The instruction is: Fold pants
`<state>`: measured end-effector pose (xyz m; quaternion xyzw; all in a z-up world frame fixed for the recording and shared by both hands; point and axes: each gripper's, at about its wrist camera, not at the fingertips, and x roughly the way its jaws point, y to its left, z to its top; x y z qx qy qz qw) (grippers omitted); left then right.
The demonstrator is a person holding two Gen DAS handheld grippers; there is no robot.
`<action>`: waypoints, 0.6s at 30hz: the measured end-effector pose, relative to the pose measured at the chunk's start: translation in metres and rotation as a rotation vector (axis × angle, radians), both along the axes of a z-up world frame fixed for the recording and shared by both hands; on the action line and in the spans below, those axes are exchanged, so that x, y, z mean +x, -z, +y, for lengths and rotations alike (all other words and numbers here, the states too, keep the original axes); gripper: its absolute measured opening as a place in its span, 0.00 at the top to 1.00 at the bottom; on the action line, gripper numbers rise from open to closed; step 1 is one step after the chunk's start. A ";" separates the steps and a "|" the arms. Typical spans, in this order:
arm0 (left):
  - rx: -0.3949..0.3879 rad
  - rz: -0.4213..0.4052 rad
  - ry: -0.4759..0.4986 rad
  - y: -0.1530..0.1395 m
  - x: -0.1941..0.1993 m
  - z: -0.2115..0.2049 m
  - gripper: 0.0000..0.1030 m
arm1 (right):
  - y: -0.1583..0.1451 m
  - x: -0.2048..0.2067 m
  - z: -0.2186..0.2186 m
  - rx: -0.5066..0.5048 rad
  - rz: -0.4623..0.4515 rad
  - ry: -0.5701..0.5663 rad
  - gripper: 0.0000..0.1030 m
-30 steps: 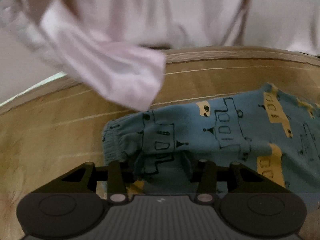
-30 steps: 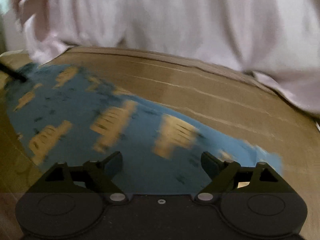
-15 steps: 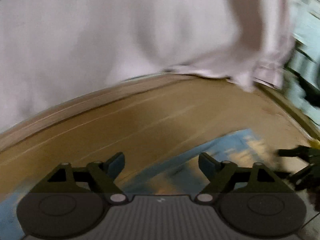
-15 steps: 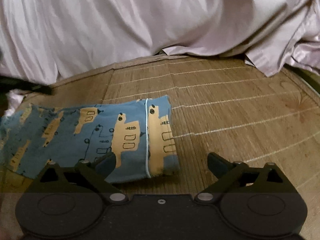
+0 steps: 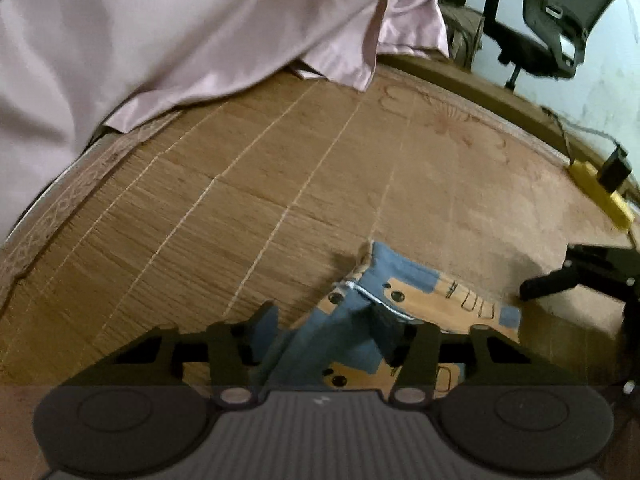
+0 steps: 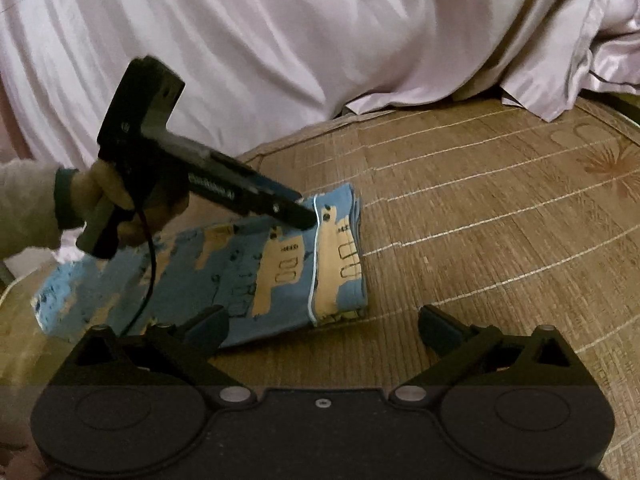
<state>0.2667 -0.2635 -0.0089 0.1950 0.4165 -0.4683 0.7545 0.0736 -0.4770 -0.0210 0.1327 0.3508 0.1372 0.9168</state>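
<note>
**Left jaws at the far corner of the pants; right jaws spread and empty**

Left wrist view: The left gripper (image 5: 324, 320) has its jaws partly spread, with the blue, yellow-printed pants (image 5: 404, 300) bunched between and just ahead of them. The cloth rises in a ridge between the two fingers, its white-piped hem lying against the right-hand finger (image 5: 386, 320). Whether the jaws bear on the cloth cannot be told from this view. The woven mat (image 5: 248, 200) stretches ahead of the jaws and to their left. A pale pink sheet (image 5: 168, 28) hangs beyond the mat, far ahead. The right gripper (image 5: 576, 276) shows as a dark shape to the right of the jaws, clear of the cloth. An office chair (image 5: 560, 20) stands far ahead to the right, and a yellow power strip (image 5: 600, 192) lies at the mat's right edge.

Right wrist view: The right gripper (image 6: 320, 328) has its jaws spread wide and holds nothing. The pants (image 6: 248, 272) lie folded flat on the mat (image 6: 500, 220), ahead of the left-hand finger and reaching into the gap between the jaws. A hand (image 6: 120, 204) grips the left gripper (image 6: 304, 218), whose tip touches the far hemmed corner of the pants, ahead and left of the right jaws. The sheet (image 6: 320, 40) fills the background.
</note>
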 end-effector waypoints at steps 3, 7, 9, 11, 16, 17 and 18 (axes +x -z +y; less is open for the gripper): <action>0.043 -0.084 0.022 0.001 -0.011 -0.002 0.59 | -0.002 0.008 0.004 -0.037 0.009 0.003 0.14; 0.022 -0.125 0.013 0.001 -0.021 0.006 0.59 | -0.001 0.018 0.010 -0.087 0.013 0.024 0.29; 0.005 -0.133 0.009 0.001 -0.022 0.009 0.59 | 0.000 0.023 0.013 -0.088 0.025 0.027 0.39; -0.009 -0.133 0.007 0.002 -0.022 0.011 0.61 | 0.000 0.024 0.019 -0.110 0.022 0.035 0.50; -0.008 -0.143 0.010 0.002 -0.023 0.007 0.68 | 0.001 0.026 0.030 -0.128 0.025 0.057 0.67; -0.005 -0.140 0.003 0.002 -0.022 0.007 0.67 | 0.001 0.026 0.030 -0.125 0.028 0.052 0.72; -0.004 -0.127 -0.015 0.000 -0.020 0.009 0.62 | 0.001 0.026 0.033 -0.127 0.028 0.049 0.76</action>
